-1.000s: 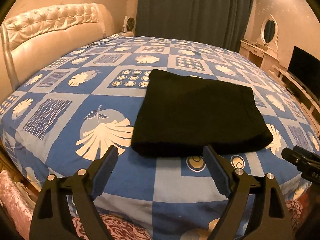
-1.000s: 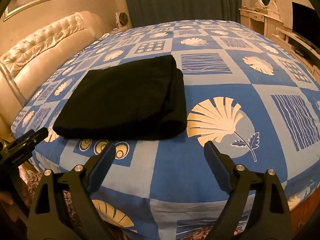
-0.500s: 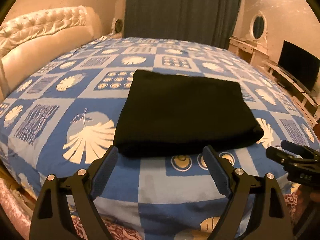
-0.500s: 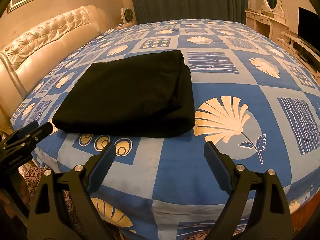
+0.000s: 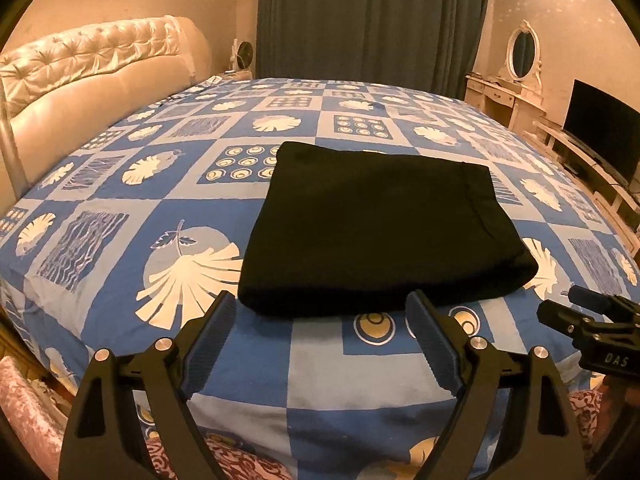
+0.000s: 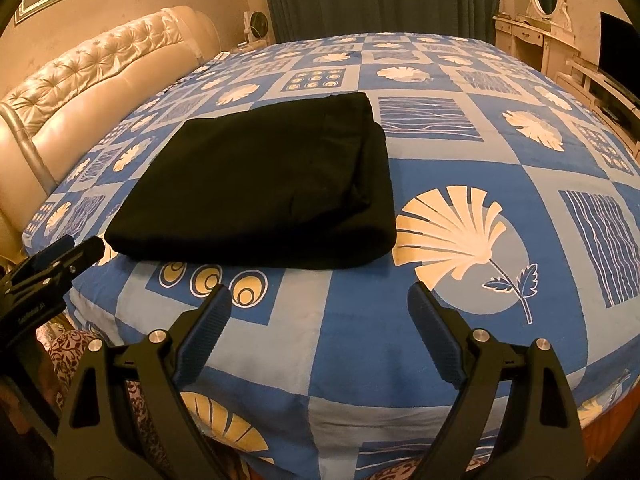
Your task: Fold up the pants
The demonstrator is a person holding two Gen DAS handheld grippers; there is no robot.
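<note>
Black pants (image 5: 376, 224) lie folded into a flat rectangle on the blue patterned bedspread (image 5: 132, 216). In the right wrist view the same pants (image 6: 260, 188) show stacked layers along their right edge. My left gripper (image 5: 320, 310) hovers open just short of the pants' near edge, with nothing between its fingers. Beyond the right gripper (image 6: 320, 300), also open and holding nothing, lies bare bedspread (image 6: 460, 152) to the right of the pants' near corner. Each gripper shows at the edge of the other's view: the right one (image 5: 588, 320) and the left one (image 6: 60, 256).
A cream tufted headboard (image 5: 92, 72) bounds the bed on the left. Dark curtains (image 5: 372, 20) hang behind it. A dressing table with an oval mirror (image 5: 520, 60) and a dark screen (image 5: 600, 128) stand at the right. Patterned fabric (image 5: 24, 412) shows below the bed's near edge.
Both views shift slightly between frames, so the pants sit a little differently in each picture. The pants lie still and both grippers stay open.
</note>
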